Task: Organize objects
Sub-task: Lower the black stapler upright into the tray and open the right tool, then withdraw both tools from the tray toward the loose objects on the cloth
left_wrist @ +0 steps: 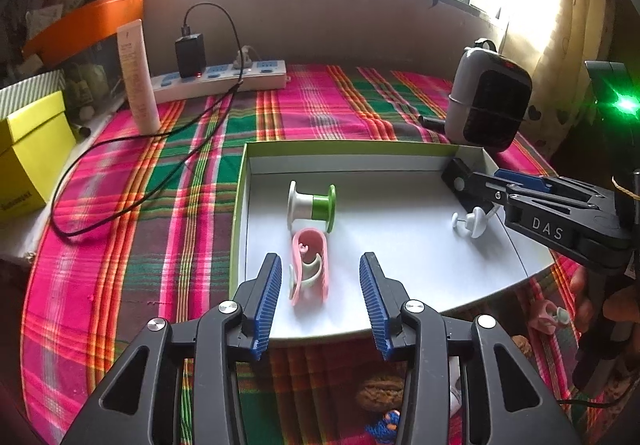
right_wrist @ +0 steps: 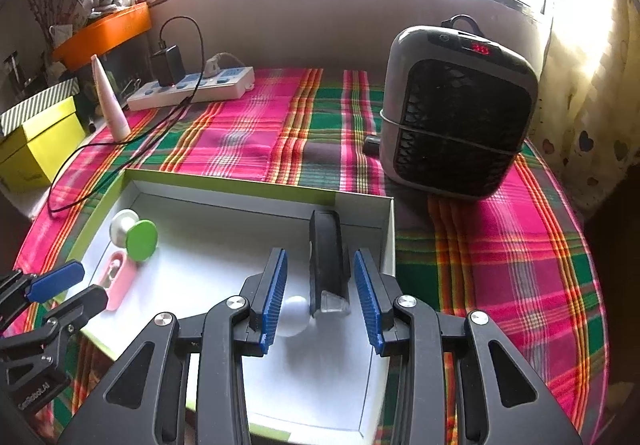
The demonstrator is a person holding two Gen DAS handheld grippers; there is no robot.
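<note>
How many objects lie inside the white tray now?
4. A green-and-white spool sits at the far left, with a pink clip just in front of it. A white hook and a black block are at the right side. Others may be hidden behind the tongs.

A plaid-covered table [left_wrist: 320, 105] carries a shallow box [left_wrist: 360, 149], heater [right_wrist: 456, 113], power strip [left_wrist: 224, 79] and tube [left_wrist: 138, 77]

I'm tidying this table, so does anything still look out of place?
Yes: a walnut, a pink clip and a small blue toy lie on the cloth outside the white tray.
</note>
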